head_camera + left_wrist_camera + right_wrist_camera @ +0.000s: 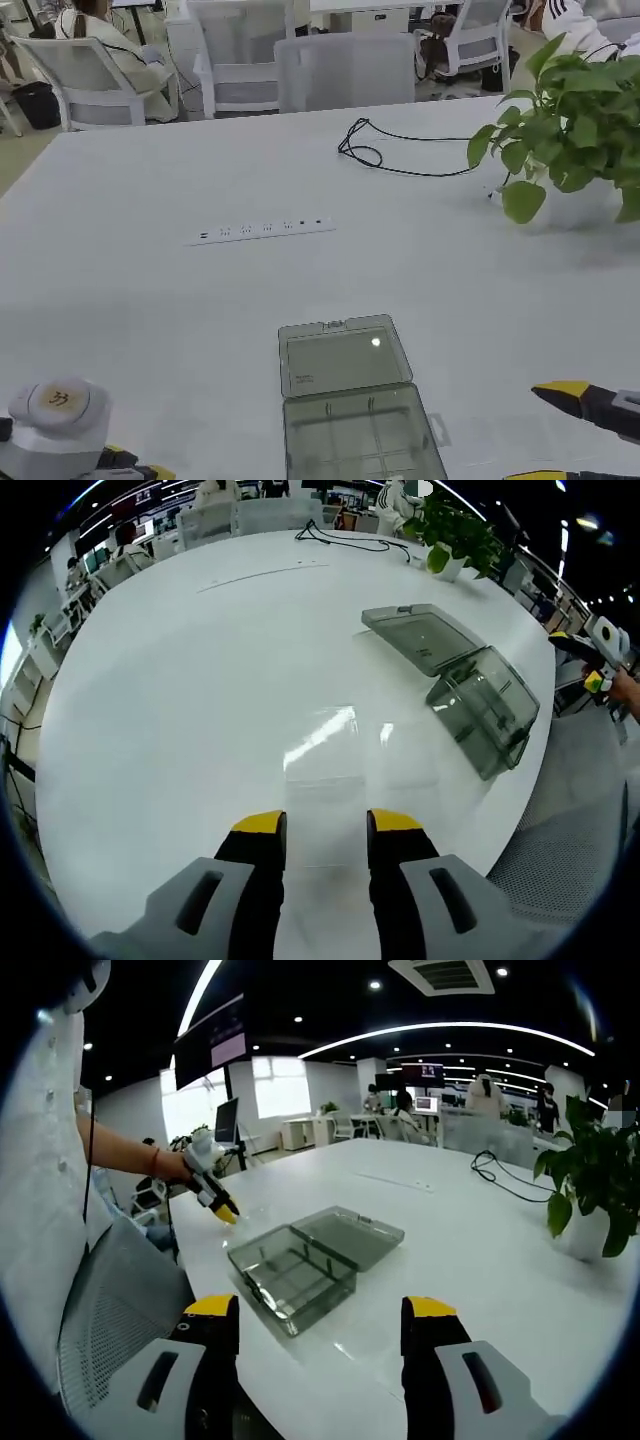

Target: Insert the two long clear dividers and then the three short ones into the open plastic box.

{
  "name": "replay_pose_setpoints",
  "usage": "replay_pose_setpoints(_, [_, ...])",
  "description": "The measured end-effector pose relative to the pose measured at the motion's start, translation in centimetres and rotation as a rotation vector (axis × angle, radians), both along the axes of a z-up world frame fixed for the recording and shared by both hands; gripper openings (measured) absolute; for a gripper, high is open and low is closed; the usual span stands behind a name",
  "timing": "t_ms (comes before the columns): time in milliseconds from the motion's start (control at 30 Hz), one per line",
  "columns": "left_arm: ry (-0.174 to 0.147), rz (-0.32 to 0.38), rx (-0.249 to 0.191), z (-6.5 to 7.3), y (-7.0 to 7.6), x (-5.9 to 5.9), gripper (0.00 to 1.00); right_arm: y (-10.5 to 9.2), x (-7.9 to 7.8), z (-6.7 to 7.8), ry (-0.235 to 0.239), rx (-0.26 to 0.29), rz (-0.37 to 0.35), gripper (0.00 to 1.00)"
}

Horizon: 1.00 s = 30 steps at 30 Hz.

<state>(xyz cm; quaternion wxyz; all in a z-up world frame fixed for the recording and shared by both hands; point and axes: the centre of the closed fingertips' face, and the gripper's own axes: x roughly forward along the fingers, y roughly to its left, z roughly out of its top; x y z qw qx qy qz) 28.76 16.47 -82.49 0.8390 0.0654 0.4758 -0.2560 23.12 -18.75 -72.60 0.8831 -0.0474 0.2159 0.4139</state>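
Left gripper [135, 468] sits at the bottom-left corner of the head view, too cropped to read its jaws there. The right gripper [548, 432] enters from the right with its 2 yellow-tipped jaws apart. Between them, near the front edge of the white table [150, 300], lies 1 open plastic box [360, 435], its lid [343, 355] folded back flat. Farther off are 1 power strip [262, 230], 1 black cable [375, 150] and 1 potted plant [570, 130].

In the left gripper view, that gripper's 2 jaws stand apart above the table with nothing clamped. Just ahead of the tips, clear dividers [330, 750] lie flat on the table (glare blurs their edges, so I cannot count them), near the box [485, 705] but apart from it.

In the right gripper view, its 2 jaws are wide apart and empty, with the box [292, 1272] just ahead and the lid [350, 1235] on the far side. Beyond the box, a hand [185, 1165] holds the left gripper [225, 1212] near the table's edge.
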Motion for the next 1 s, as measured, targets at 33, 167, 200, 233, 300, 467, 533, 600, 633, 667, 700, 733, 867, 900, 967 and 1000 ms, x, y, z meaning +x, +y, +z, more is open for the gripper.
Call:
replay_pose_setpoints(33, [-0.005,0.002,-0.011,0.2,-0.2,0.0,0.3,0.1,0.0,0.1,0.0,0.0,0.001,0.67])
replay_pose_setpoints(167, [-0.025,0.022,-0.069,1.3,-1.0,0.0,0.3,0.5,0.2,0.7,-0.004,0.003,0.007,0.67])
replay_pose_setpoints(200, [-0.032,0.029,-0.085,1.6,-1.2,0.1,0.3,0.7,0.3,0.9,-0.006,0.006,0.008,0.67])
replay_pose_setpoints(233, [-0.04,0.035,-0.11,2.2,-1.6,0.0,0.3,0.8,0.3,1.0,-0.006,0.007,0.008,0.66])
replay_pose_setpoints(300, [-0.048,0.041,-0.137,2.8,-2.1,0.0,0.3,0.9,0.5,1.4,-0.009,0.014,0.008,0.66])
replay_pose_setpoints(467, [-0.089,0.048,-0.228,5.0,-4.0,0.3,0.3,1.6,1.0,2.8,-0.022,0.036,0.004,0.65])
replay_pose_setpoints(533, [-0.103,0.046,-0.259,5.9,-4.9,0.4,0.3,2.0,1.2,3.5,-0.027,0.048,0.0,0.65])
replay_pose_setpoints(600, [-0.119,0.042,-0.303,7.2,-6.2,0.2,0.3,2.4,1.5,4.2,-0.035,0.058,-0.002,0.64])
replay_pose_setpoints(633, [-0.124,0.042,-0.322,7.6,-6.7,0.2,0.3,2.6,1.6,4.5,-0.039,0.062,-0.003,0.63])
replay_pose_setpoints(667, [-0.133,0.036,-0.345,8.2,-7.3,0.2,0.3,2.9,1.7,5.0,-0.041,0.069,-0.004,0.63])
replay_pose_setpoints(700, [-0.138,0.034,-0.358,8.6,-7.7,0.2,0.3,3.2,1.7,5.3,-0.043,0.074,-0.004,0.62])
replay_pose_setpoints(733, [-0.146,0.033,-0.381,9.1,-8.4,0.2,0.3,3.6,1.8,5.8,-0.048,0.08,-0.002,0.61])
replay_pose_setpoints(867, [-0.159,0.015,-0.424,10.1,-10.0,0.0,0.3,5.0,2.2,7.2,-0.043,0.111,-0.004,0.58])
replay_pose_setpoints(900, [-0.16,0.013,-0.446,10.4,-10.4,0.0,0.3,5.2,2.2,7.5,-0.036,0.122,-0.008,0.57])
replay_pose_setpoints(967, [-0.168,0.009,-0.477,11.0,-11.2,-0.1,0.3,5.9,2.3,8.1,-0.023,0.141,-0.012,0.55])
replay_pose_setpoints(1000, [-0.17,0.006,-0.488,11.3,-11.6,-0.2,0.3,6.1,2.4,8.3,-0.023,0.142,-0.014,0.54])
